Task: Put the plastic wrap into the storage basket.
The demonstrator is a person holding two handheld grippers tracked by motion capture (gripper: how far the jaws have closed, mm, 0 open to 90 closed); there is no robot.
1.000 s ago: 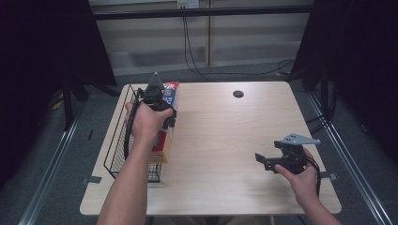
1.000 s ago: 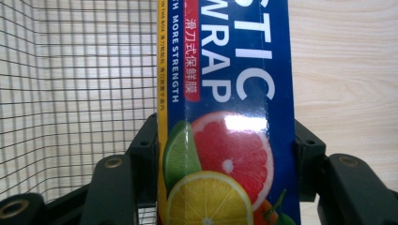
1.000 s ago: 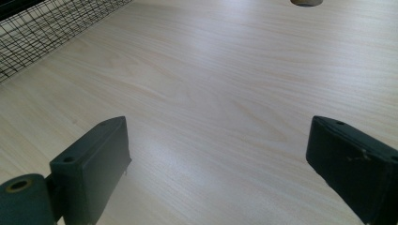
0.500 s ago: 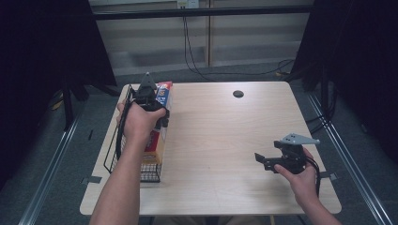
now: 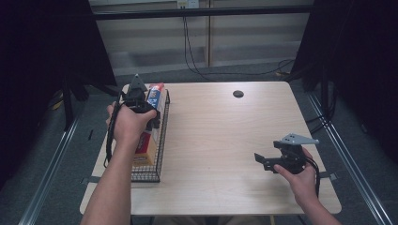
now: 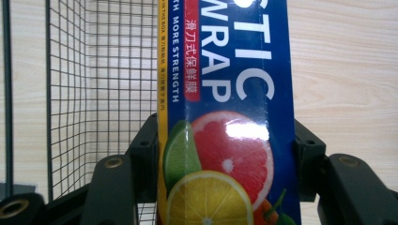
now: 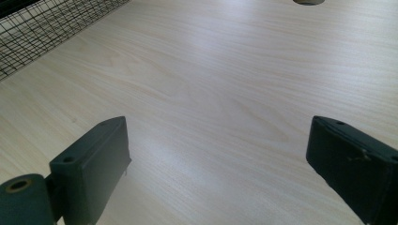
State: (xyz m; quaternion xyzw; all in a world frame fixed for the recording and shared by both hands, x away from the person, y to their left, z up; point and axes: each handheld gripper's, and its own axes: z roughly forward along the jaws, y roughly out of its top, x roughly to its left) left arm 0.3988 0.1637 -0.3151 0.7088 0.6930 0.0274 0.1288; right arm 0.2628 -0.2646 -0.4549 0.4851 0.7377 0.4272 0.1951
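The long blue cardboard box of plastic wrap (image 6: 230,117) lies w/ its long axis running away from the person, roughly parallel to the left table edge; in the high view its far end (image 5: 155,93) points toward the back of the table, near end toward the person. It sits at the right side of the black wire mesh basket (image 5: 162,140), which stands on the left part of the pale wood-grain table (image 5: 225,131); can't tell if the box rests on the basket floor or is held a bit above it. Box face is glossy dark blue w/ big white letters, a red label strip w/ white characters, a yellow side panel w/ small print, and fruit pics: cut grapefruit, lime, lemon slice. Left gripper (image 6: 225,154) is clamped across the box's width, a black jaw pressing each long side, the left hand (image 5: 129,124) on top of it. Right gripper (image 7: 218,154) sits well apart near the table's front right corner, jaws wide apart, nothing btwn them but bare tabletop. A small dark round hole (image 5: 238,93) lies near the far edge.
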